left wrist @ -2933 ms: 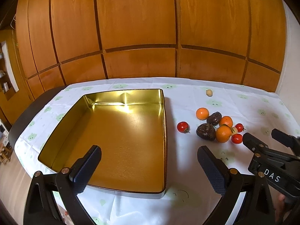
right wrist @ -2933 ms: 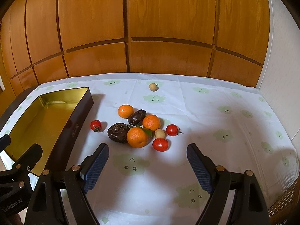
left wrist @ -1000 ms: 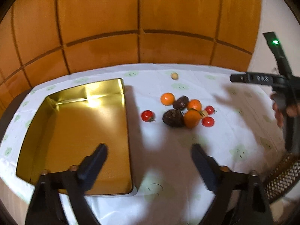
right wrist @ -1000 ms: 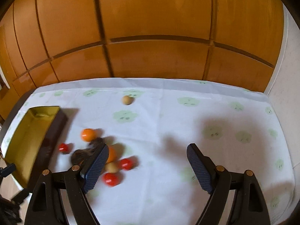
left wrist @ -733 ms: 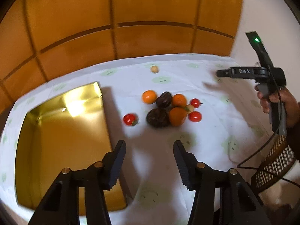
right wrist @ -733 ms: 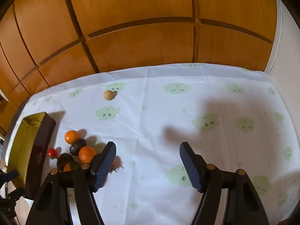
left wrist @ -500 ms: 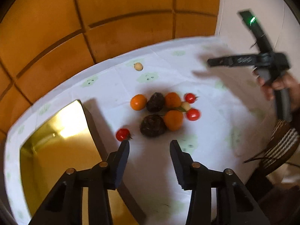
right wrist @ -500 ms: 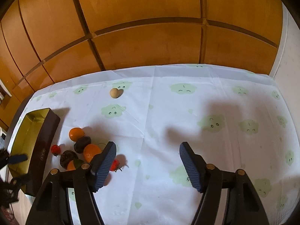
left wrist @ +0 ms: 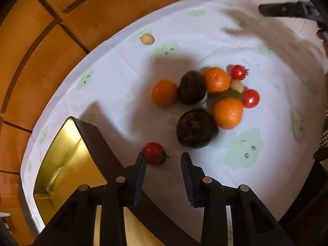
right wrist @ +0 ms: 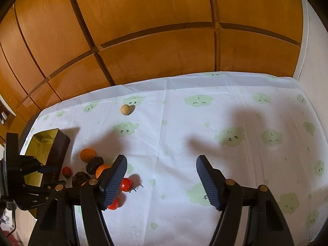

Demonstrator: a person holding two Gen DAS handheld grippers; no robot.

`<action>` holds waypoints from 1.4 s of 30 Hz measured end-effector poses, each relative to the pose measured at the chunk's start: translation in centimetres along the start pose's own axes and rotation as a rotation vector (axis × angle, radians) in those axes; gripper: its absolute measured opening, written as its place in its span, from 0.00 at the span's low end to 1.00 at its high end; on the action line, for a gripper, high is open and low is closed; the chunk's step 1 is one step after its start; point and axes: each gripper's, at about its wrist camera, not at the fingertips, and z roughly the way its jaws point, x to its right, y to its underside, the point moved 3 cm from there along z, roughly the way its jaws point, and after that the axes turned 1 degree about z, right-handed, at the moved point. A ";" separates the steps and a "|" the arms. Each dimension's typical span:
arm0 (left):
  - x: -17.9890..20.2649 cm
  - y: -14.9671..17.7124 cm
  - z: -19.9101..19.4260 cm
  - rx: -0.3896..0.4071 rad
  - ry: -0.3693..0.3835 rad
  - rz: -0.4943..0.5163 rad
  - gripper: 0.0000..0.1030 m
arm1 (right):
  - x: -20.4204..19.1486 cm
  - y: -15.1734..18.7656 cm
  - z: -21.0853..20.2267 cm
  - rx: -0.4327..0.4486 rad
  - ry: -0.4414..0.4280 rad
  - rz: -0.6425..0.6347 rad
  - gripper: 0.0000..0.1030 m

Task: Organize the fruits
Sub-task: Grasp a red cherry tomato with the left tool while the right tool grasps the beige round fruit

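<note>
Your left gripper (left wrist: 163, 161), jaws narrowed from closing and gripping nothing, hangs over the small red cherry tomato (left wrist: 153, 153) on the white cloud-print tabletop (left wrist: 266, 139), beside the gold-lined rectangular tin (left wrist: 61, 155). Lower around it, then squeeze. Your right gripper (right wrist: 160, 171) stands wide, empty.

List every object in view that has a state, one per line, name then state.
gold tin: open, nothing visible inside.
left gripper: jaws just narrowed, pads not touching the lone cherry tomato.
right gripper: open, holding nothing.
fruit pile: on the cloth, outside the tin.
small tan fruit: alone near the far edge.
</note>
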 end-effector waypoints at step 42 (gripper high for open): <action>1.0 5.8 -9.1 0.418 0.080 -0.421 0.23 | -3.9 2.0 5.6 -0.205 -0.033 -0.072 0.51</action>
